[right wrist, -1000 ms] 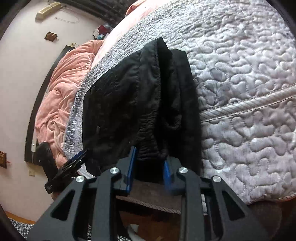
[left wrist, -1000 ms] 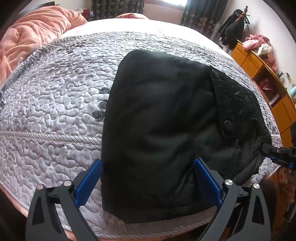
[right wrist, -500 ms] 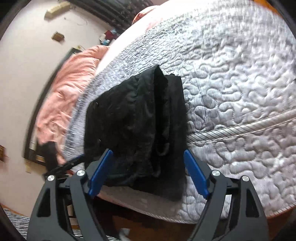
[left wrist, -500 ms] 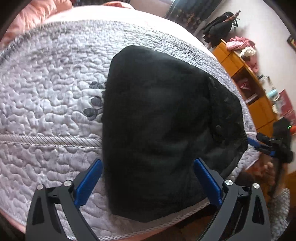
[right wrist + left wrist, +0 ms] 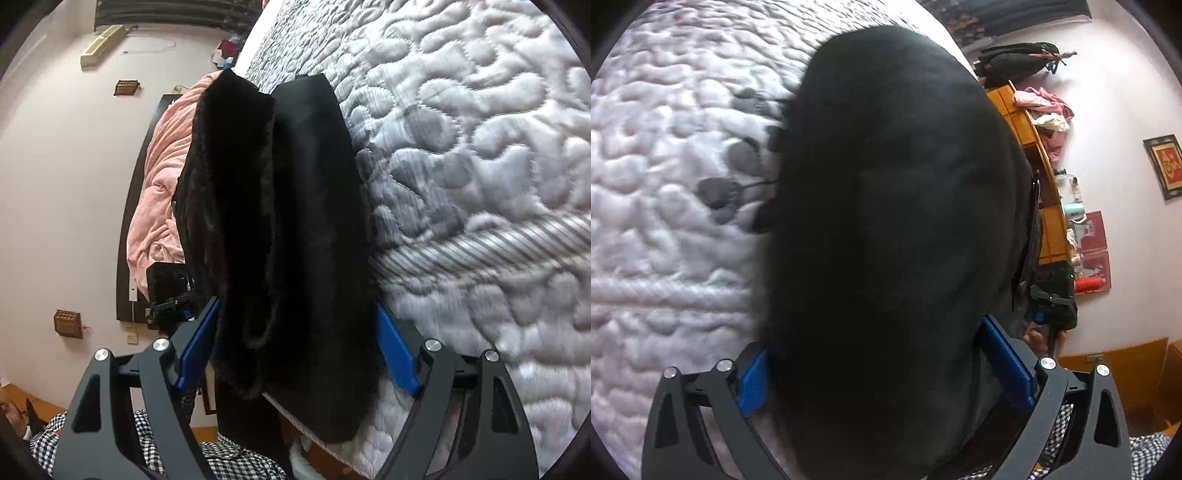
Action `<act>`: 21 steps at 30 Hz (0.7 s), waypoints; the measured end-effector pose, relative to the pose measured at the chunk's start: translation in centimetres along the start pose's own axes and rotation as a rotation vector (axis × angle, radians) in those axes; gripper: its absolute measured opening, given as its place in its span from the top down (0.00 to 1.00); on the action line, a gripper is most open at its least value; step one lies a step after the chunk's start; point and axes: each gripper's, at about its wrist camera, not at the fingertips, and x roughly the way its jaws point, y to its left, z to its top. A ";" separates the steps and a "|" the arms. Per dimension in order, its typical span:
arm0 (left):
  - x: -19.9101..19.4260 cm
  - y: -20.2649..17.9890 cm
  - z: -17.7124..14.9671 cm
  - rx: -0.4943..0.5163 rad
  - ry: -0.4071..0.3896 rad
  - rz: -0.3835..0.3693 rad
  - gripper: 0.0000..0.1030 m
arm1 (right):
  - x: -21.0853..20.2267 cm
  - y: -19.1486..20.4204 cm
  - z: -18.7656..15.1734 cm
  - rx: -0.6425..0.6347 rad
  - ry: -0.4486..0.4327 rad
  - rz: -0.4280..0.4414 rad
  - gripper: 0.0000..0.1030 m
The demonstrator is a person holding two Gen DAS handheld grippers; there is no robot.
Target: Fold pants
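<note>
1. At the near edge of a grey-white quilted bedspread (image 5: 480, 155), a bundle of folded black fleece-lined pants (image 5: 894, 229) lies on the bed, its layered end overhanging the corded hem at 6 o'clock in the right wrist view.

2. Both tongs stand wide. The left gripper (image 5: 886, 373), black-framed with blue pads, straddles the bundle's near end, a pad at each side; whether the pads touch the cloth cannot be told. The right gripper (image 5: 297, 345) brackets the stacked layers the same way, its pads apart and not pinching.

3. Judged from how the pants lie, several layers thick and compact, the folding looks nearly complete; the step in hand appears to be a two-sided grasp of the bundle for a last fold or a lift.

4. The next move would call for both pairs of tongs to close together on all the layers at once; the plush inner layer at 11 o'clock in the right wrist view could slip free if only the outer cloth is caught.

5. Around the bed: a rumpled pink blanket (image 5: 162, 192) at 9 o'clock in the right wrist view, against a dark headboard; an orange wooden shelf unit (image 5: 1045, 184) with pink clothing on top at 2 o'clock in the left wrist view; a framed picture (image 5: 1165, 166) on the pale wall at 3 o'clock.
</note>
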 end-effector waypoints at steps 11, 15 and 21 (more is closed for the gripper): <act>-0.3 -0.4 -0.3 -0.090 -0.054 -0.056 0.19 | 0.1 1.2 -0.4 -0.055 -0.088 0.049 0.59; -1.5 -0.7 -0.4 -0.108 -0.086 -0.106 0.52 | -0.3 4.5 -0.7 -0.157 -0.140 0.016 0.64; -2.5 -2.2 0.7 -0.068 -0.205 -0.141 0.66 | -1.3 8.8 1.6 -0.268 -0.182 0.007 0.65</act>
